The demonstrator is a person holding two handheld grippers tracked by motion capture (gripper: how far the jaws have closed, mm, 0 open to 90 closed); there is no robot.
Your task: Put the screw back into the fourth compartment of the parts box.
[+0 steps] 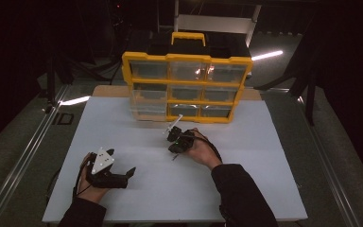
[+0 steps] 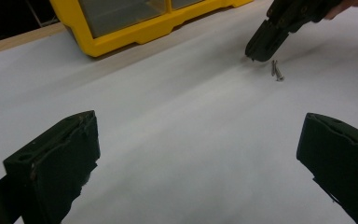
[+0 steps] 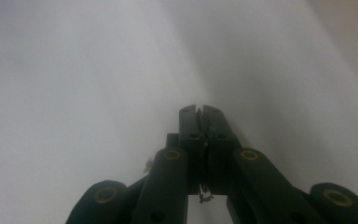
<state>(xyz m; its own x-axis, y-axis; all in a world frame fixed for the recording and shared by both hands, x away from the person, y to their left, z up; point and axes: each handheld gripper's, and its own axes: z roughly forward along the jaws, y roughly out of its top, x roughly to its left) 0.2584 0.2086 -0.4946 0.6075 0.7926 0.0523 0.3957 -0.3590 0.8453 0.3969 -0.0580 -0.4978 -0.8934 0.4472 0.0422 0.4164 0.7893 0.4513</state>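
Observation:
My right gripper (image 1: 174, 151) points down at the middle of the white table top, its tips at or just above the sheet, and its jaws (image 3: 199, 112) are shut flat together. Two small screws (image 2: 276, 71) lie on the sheet right beside the right gripper's tips (image 2: 257, 52). A small metal bit (image 3: 205, 198) shows through the gap below the pads; I cannot tell whether it is gripped. My left gripper (image 1: 122, 161) rests at the near left, and in its own view the left gripper (image 2: 196, 154) stands open wide with nothing between the jaws.
A yellow organizer (image 1: 187, 86) with clear drawers and a yellow handle stands at the back middle of the white sheet (image 1: 246, 179); its front corner (image 2: 121, 39) is ahead of my left gripper. Dark floor and rails surround the table.

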